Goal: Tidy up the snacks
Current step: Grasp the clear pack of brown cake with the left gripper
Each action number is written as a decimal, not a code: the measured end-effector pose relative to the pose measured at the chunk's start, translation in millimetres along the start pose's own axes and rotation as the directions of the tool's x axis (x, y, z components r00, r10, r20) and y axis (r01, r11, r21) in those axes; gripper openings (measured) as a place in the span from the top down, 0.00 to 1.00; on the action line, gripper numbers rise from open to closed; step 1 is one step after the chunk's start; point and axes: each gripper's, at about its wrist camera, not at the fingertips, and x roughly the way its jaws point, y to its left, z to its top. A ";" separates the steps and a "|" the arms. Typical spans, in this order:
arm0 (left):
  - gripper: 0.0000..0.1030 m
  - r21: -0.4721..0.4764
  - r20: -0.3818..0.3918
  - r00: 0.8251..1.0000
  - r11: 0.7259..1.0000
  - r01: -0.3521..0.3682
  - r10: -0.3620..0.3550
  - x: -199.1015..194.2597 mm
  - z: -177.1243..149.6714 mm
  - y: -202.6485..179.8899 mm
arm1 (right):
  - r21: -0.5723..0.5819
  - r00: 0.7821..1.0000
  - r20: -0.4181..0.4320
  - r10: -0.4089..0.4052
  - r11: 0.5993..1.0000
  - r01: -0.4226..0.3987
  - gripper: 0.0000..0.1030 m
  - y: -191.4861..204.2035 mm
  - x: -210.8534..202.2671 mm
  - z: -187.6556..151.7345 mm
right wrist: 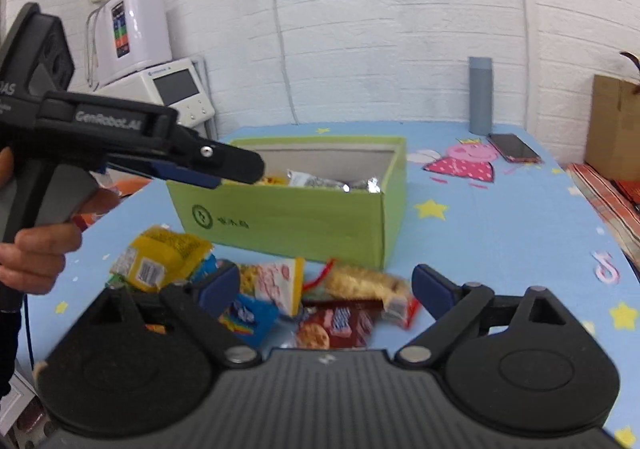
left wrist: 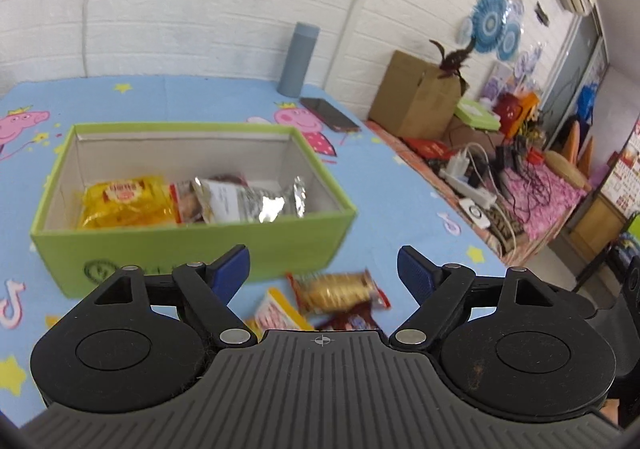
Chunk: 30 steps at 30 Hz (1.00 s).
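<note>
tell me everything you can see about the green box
The green box is an open-topped rectangular carton, cardboard by its look, lime green outside with a pale lining and a dark round logo on its front wall. It sits upright on the blue cartoon table cover. Inside lie a yellow packet and a silver foil packet. Loose snacks lie before it.

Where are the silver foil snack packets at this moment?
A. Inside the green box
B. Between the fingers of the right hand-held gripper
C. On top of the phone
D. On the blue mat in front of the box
A: the silver foil packets lie inside the green box beside a yellow packet, while other snacks remain in a loose pile on the mat in front of it.
</note>
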 end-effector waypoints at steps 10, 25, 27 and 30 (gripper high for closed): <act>0.45 -0.088 -0.141 0.983 0.991 0.104 -0.116 -2.9 -90.1 -30.5 | 0.196 0.997 -0.079 -0.013 0.980 0.028 0.10 -5.7 -47.8 -90.5; 0.55 -0.081 -0.233 0.970 0.995 0.053 -0.070 33.5 -111.2 -35.8 | 0.096 0.991 -0.126 -0.042 0.994 0.054 0.09 5.8 -16.2 -92.7; 0.61 -0.097 -0.229 0.970 0.994 0.054 -0.075 27.3 -113.8 -34.3 | 0.100 0.990 -0.129 -0.049 0.993 0.062 0.09 5.0 -19.5 -93.4; 0.58 -0.104 -0.231 0.970 0.993 0.058 -0.081 23.5 -117.3 -35.0 | 0.095 0.992 -0.123 -0.040 0.994 0.052 0.09 4.2 -22.4 -96.4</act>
